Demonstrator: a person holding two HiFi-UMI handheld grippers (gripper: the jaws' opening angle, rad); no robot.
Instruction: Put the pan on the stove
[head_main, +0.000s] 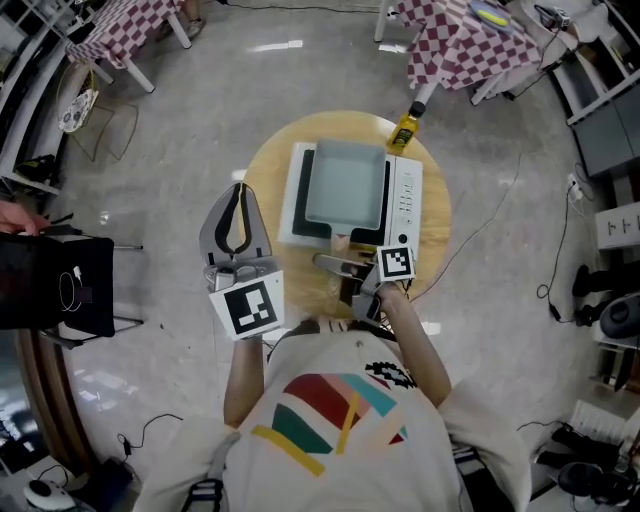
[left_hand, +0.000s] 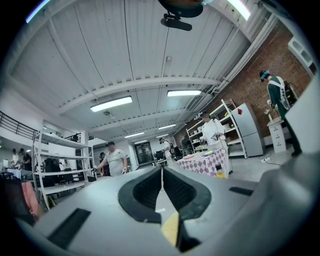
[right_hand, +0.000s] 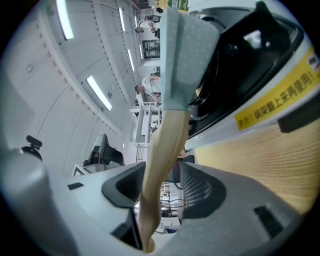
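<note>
A square grey-green pan (head_main: 345, 185) sits on the black top of the white stove (head_main: 405, 190), on a round wooden table (head_main: 270, 165). Its wooden handle (head_main: 341, 241) sticks out toward me. My right gripper (head_main: 345, 262) is at that handle. In the right gripper view the handle (right_hand: 160, 165) runs between the jaws of my right gripper (right_hand: 164, 167), resting near the left pad with a gap at the right pad, so the jaws are open. The pan (right_hand: 187, 55) and stove (right_hand: 260, 75) fill the top. My left gripper (head_main: 237, 190) is held up left of the stove, shut and empty (left_hand: 161, 170).
A yellow bottle (head_main: 405, 128) stands on the table's far edge behind the stove. Checkered tables (head_main: 460, 40) (head_main: 125, 30) stand further back. A black chair (head_main: 65, 285) is at my left. Cables lie across the floor (head_main: 500, 200). Several people (left_hand: 116, 160) stand far off.
</note>
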